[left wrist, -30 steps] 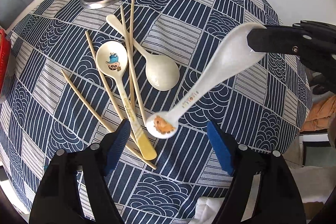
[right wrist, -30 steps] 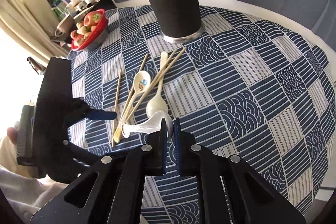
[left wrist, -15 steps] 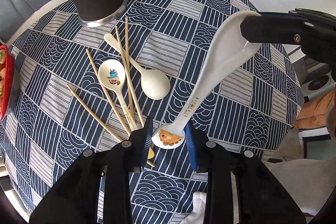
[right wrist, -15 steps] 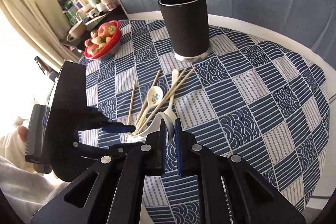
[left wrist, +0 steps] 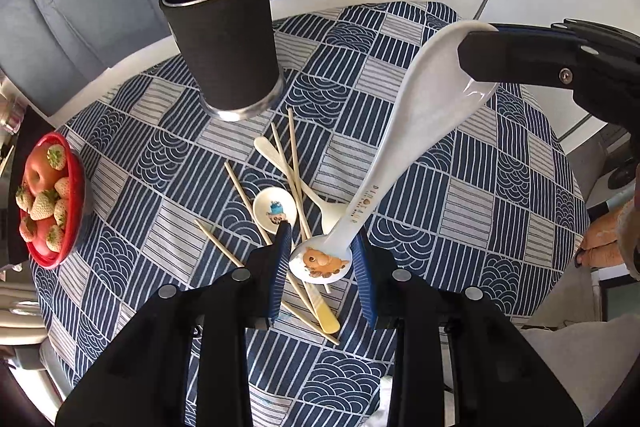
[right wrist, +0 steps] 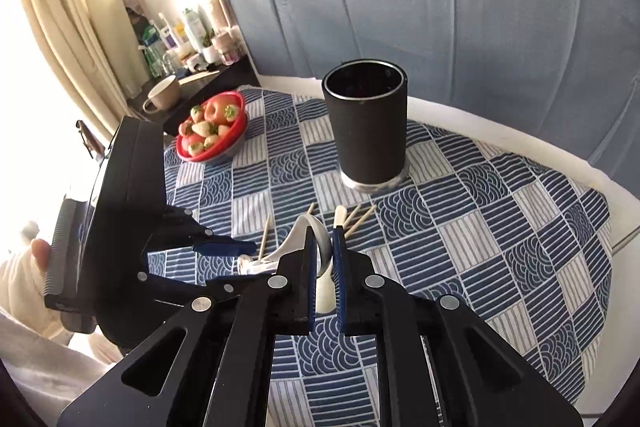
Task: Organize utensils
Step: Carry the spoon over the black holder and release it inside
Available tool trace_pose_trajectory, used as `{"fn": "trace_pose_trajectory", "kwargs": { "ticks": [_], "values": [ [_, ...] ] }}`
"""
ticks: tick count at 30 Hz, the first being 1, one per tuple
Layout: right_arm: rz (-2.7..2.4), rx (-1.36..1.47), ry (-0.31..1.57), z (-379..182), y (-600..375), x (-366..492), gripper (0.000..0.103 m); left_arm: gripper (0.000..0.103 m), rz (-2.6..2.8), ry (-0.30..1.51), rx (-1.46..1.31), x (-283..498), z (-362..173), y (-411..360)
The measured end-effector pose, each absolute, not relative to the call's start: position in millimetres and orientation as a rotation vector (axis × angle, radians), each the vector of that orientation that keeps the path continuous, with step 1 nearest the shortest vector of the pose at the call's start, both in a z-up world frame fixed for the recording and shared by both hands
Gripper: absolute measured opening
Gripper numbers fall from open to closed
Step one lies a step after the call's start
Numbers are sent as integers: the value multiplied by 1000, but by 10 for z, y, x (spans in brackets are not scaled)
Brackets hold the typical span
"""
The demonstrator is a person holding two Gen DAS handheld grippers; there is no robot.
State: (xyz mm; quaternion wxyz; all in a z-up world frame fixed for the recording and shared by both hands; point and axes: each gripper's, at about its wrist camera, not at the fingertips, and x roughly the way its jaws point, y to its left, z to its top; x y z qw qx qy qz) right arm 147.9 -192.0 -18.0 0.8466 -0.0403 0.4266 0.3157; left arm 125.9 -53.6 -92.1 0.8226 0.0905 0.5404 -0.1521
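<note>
Over the middle of the counter (left wrist: pixel 500 187), from the left wrist view, I had the left gripper (left wrist: pixel 320 259) clamped narrow on the handle end of the white ceramic spoon (left wrist: pixel 404 135), the part with the orange picture, while the right gripper (left wrist: pixel 476 63) pinched its bowel-free rim at the bowl. I judged the spoon stiff, glazed, slippery and breakable, best held by the flat handle. Lying on the cloth I counted two more spoons (left wrist: pixel 276 211) and four chopsticks (left wrist: pixel 294 155), with one black holder (left wrist: pixel 224 39) near the far edge and one red fruit bowl (left wrist: pixel 52 203) at the left edge.

From the right wrist view, the right gripper (right wrist: pixel 324 255) was nearly closed on the spoon's bowl (right wrist: pixel 320 243); one holder (right wrist: pixel 366 131) stood beyond.
</note>
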Motion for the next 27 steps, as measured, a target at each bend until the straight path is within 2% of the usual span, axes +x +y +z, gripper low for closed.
{"fn": "trace_pose_trajectory", "kwargs": {
  "ticks": [27],
  "values": [
    [597, -165, 638, 543, -1713, 2342, 7, 31, -320, 931, 134, 2293, -231, -343]
  ]
}}
